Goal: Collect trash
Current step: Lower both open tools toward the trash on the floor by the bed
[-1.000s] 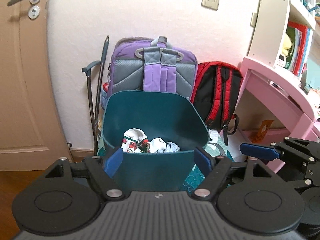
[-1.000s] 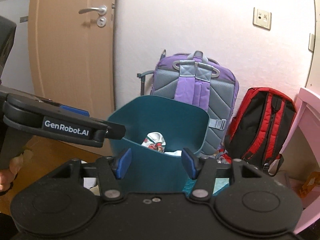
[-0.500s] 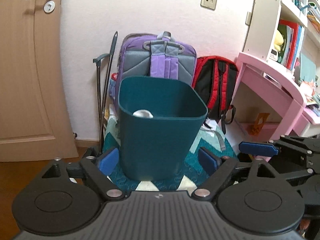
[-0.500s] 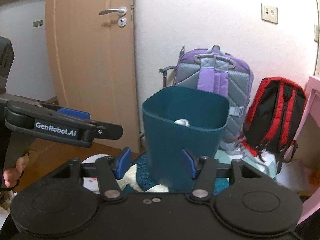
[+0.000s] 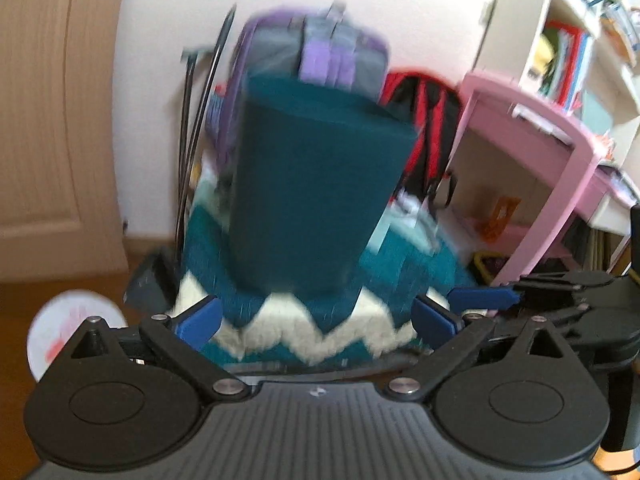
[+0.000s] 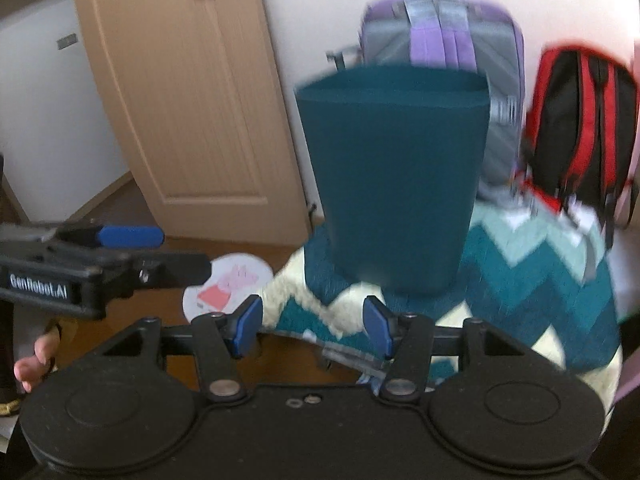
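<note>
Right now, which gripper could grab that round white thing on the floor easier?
Left, probably. The left gripper hangs right beside the round white thing, its jaws just opened wider and empty. The right gripper sits farther over the rug.

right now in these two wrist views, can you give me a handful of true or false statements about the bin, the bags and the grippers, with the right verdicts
1. The dark teal plastic bin stands upright on the teal and cream zigzag rug. True.
2. The left gripper is clamped on the bin's rim. False: its jaws have just been opening, with nothing between them.
3. A purple and grey backpack stands behind the bin against the wall. True.
4. The red and black backpack lies inside the bin. False: it stands on the floor beside the purple one.
5. The right gripper holds a crumpled paper. False: its jaws are open and empty.
</note>
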A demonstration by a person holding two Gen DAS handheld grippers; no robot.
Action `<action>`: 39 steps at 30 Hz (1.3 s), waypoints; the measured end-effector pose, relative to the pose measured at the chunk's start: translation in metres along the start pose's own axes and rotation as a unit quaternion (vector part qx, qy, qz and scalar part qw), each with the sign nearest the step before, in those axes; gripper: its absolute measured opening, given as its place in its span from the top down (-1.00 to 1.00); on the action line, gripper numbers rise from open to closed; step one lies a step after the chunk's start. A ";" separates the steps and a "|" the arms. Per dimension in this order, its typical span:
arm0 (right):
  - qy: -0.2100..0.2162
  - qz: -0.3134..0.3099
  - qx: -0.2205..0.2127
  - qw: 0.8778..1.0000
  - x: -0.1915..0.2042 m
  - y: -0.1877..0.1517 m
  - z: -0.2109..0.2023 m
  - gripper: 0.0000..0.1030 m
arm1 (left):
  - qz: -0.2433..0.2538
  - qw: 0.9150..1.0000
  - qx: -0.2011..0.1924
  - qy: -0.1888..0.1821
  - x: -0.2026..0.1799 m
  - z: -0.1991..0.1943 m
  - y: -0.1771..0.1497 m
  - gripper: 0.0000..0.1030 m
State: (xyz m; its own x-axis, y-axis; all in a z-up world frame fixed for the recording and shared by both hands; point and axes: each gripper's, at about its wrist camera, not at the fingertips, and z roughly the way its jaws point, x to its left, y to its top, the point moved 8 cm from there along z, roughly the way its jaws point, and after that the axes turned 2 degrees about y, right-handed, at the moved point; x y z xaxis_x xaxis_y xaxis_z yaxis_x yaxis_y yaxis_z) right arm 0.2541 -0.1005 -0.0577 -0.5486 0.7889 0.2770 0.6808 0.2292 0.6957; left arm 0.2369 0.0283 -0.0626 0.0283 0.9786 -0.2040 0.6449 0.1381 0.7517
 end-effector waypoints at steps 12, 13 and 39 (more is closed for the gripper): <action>-0.001 0.077 0.112 0.991 -0.045 -0.086 0.117 -0.07 | -0.099 0.979 0.159 0.085 0.091 0.120 -0.112 -0.97; -0.003 0.087 0.123 0.989 -0.050 -0.094 0.127 -0.07 | -0.107 0.974 0.176 0.095 0.098 0.131 -0.123 -0.97; -0.077 0.262 0.290 0.917 -0.180 -0.257 0.371 -0.06 | 0.003 0.903 0.418 0.103 0.209 0.332 -0.288 -0.96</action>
State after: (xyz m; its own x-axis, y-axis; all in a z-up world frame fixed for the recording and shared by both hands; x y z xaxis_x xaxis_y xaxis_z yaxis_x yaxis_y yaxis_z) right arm 0.3578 -0.0898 -0.5318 -0.0267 0.9386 0.3441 0.9996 0.0243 0.0111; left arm 0.3113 0.1421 -0.5298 -0.0537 0.9984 -0.0152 0.9986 0.0537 -0.0006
